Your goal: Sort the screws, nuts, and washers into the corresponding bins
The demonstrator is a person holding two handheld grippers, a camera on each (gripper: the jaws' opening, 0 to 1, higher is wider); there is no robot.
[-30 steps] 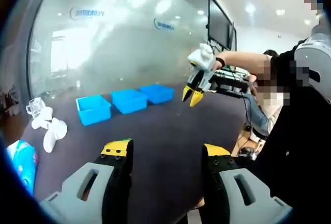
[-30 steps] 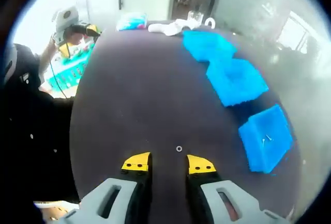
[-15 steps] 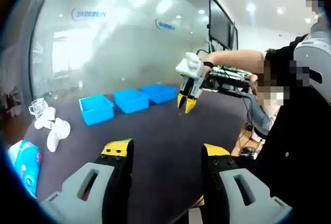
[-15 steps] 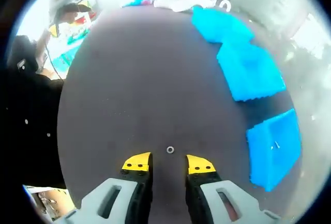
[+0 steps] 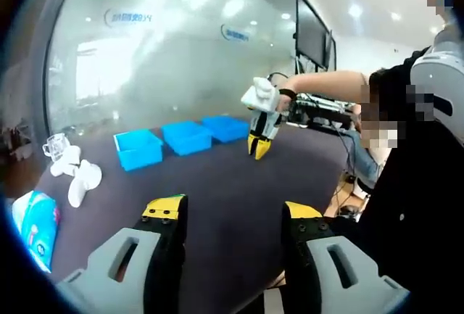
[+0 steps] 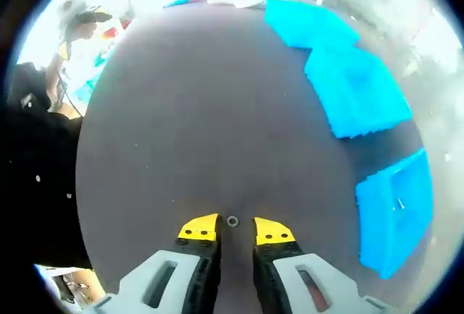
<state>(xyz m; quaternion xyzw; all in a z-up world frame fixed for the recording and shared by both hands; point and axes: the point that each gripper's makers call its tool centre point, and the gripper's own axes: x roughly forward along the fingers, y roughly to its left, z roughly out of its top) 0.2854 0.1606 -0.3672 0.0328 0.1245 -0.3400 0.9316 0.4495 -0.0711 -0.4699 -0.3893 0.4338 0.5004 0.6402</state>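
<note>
Right hand-held gripper (image 6: 226, 228) nearly closed around washer (image 6: 233, 221) — unobstructed, blue bins (image 6: 358, 91) well apart

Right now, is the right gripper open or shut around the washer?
Open: the right gripper has a gap between its jaws, with the washer at their tips.

Dark table (image 6: 181, 111): bins (image 6: 355, 89), washer (image 6: 233, 221)

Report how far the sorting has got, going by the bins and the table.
Done: the nearest bin already holds a small metal piece; the contents of the middle bin and far bin are too unclear to judge. In hand: the right gripper is lowered over a small washer on the dark table, fingers straddling it, not closed. The left gripper hangs open. Left: grasp and bin that ring.
</note>
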